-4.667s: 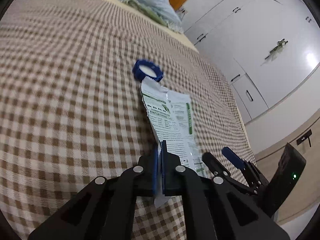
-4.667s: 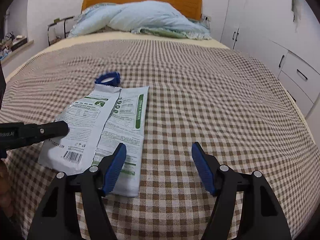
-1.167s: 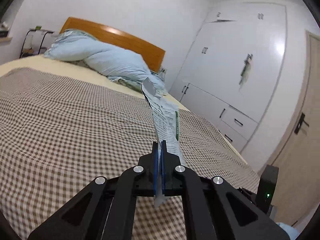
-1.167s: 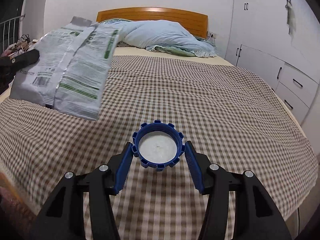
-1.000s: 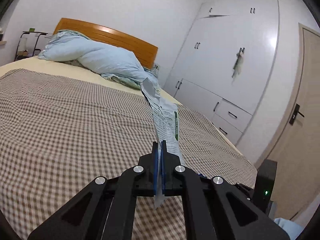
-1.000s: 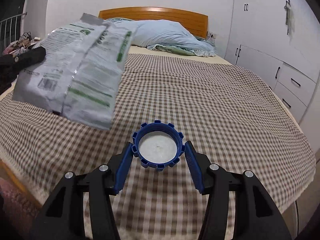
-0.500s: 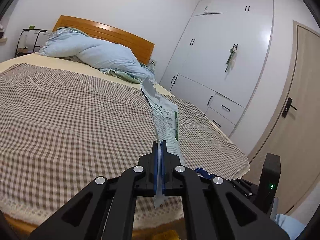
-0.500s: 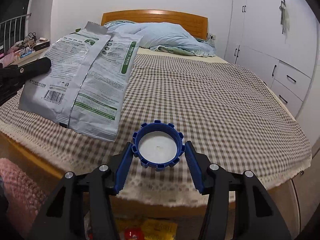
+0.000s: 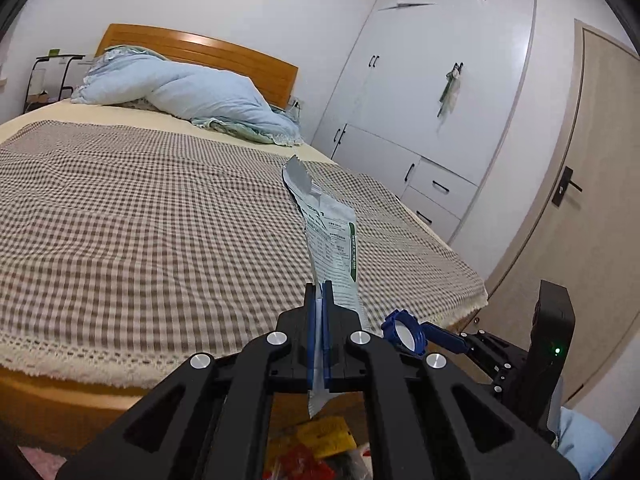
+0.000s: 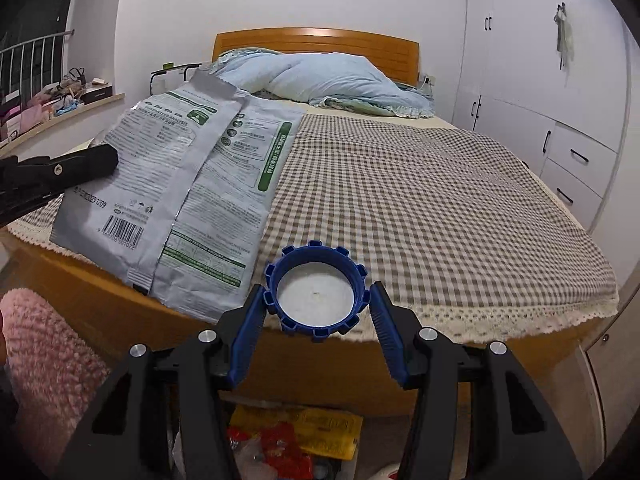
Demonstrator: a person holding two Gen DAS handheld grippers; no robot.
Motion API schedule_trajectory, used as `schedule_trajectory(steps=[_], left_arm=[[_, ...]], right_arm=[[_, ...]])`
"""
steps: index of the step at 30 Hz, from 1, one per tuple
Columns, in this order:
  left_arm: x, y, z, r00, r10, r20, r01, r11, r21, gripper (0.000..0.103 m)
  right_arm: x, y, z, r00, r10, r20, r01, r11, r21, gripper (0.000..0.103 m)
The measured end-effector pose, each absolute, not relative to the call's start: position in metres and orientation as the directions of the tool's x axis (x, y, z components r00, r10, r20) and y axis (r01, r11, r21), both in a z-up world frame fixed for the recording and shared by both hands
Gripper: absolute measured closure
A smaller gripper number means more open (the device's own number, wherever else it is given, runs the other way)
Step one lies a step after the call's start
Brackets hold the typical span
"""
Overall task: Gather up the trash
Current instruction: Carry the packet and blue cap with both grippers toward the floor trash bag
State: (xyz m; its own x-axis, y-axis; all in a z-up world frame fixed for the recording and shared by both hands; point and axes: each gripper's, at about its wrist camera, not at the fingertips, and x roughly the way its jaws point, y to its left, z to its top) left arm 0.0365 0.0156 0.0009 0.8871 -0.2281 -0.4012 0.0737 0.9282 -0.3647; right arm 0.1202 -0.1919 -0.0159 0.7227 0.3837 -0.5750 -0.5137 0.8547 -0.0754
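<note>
Both tongs hold something. Left tongs [image 9: 319,312] are pressed fully together on the lower edge of a grey packet [image 9: 333,240], which stands up from them edge-on at the middle of the left wrist view. Right tongs [image 10: 316,312] are about half open, and their blue pads press on both sides of a blue cap [image 10: 316,292] at the lower middle of the right wrist view.

Behind both lies a bed [image 10: 420,200] with a brown and white checked cover and a lace border at the near edge. At the upper middle are a wooden headboard [image 10: 320,42] and a heap of light blue bedding [image 10: 320,76]. White wardrobe doors and drawers [image 9: 440,100] fill the right side.

Only the left wrist view shows a beige door [image 9: 580,160] at the far right, and the cap seen from its side. Only the right wrist view shows the flat printed face of the packet at the left, a cluttered shelf [image 10: 48,100] at the upper left, and something pink and fluffy [image 10: 44,360] at the lower left. At the bottom edge of both views lie yellow and red wrappers [image 10: 296,440].

The packet is silver-grey with green bands, small print, a barcode and a torn, zigzag top. The cap has a notched rim and a white inside.
</note>
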Motion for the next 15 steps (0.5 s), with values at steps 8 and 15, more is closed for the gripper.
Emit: schedule_trajectory(steps=[8, 15], left_arm=[[0.007, -0.002, -0.002, 0.875, -0.219, -0.433, 0.083, 0.946, -0.313, 0.103], [-0.013, -0.015, -0.012, 0.851, -0.220, -0.476, 0.087, 0.954, -0.286, 0.103]], right_arm=[[0.102, -0.207, -0.026, 0.708, 0.390, -0.590, -0.524, 0.849, -0.069, 0.051], [0.088, -0.218, -0.037, 0.684, 0.395, -0.614, -0.531, 0.846, -0.047, 0.051]])
